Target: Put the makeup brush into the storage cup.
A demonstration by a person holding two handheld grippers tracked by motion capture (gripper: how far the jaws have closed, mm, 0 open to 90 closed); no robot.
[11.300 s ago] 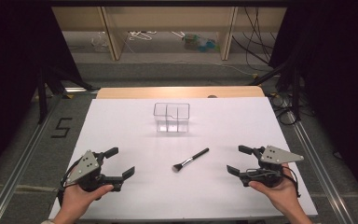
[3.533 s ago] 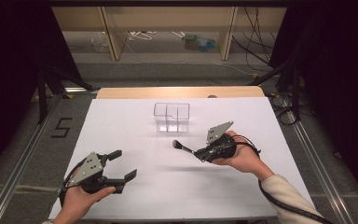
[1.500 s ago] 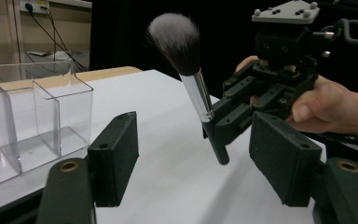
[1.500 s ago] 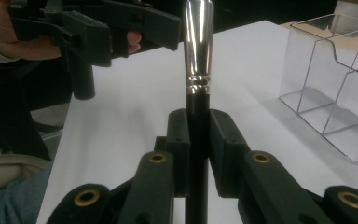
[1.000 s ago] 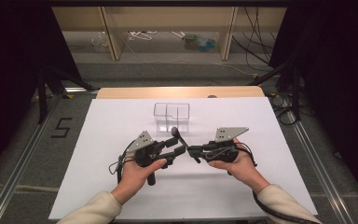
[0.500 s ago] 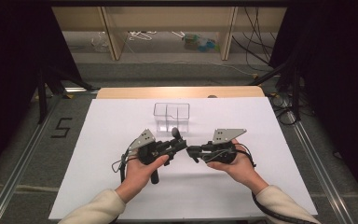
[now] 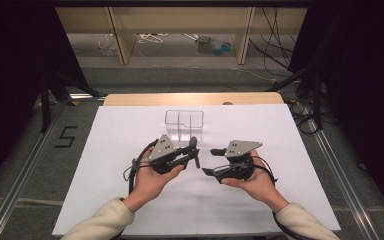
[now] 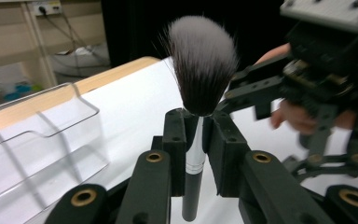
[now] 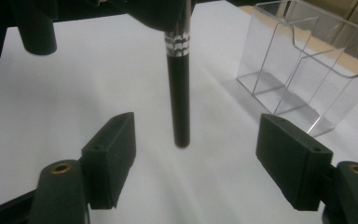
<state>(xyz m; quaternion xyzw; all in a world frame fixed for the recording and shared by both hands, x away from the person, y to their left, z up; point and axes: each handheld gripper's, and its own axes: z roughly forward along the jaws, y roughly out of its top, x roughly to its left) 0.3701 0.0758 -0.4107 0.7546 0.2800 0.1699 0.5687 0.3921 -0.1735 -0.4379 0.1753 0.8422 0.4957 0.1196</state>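
Two grippers: both held up over the middle of the white sheet point(image 7: 105, 200), tips near each other.
Left gripper point(image 7: 192, 156): clamped on the brush point(image 8: 200, 84) at its silver ferrule; brush upright, bristles up, handle hanging clear below the jaws.
Right gripper point(image 7: 213, 161): jaws have just been opening, now wide apart; the handle end hangs between them, touching neither pad.
Room: bare sheet on all sides of the hands; sheet edges well away.
Bin point(image 7: 184, 125): clear, two compartments, both empty, standing just beyond the grippers toward the far edge.
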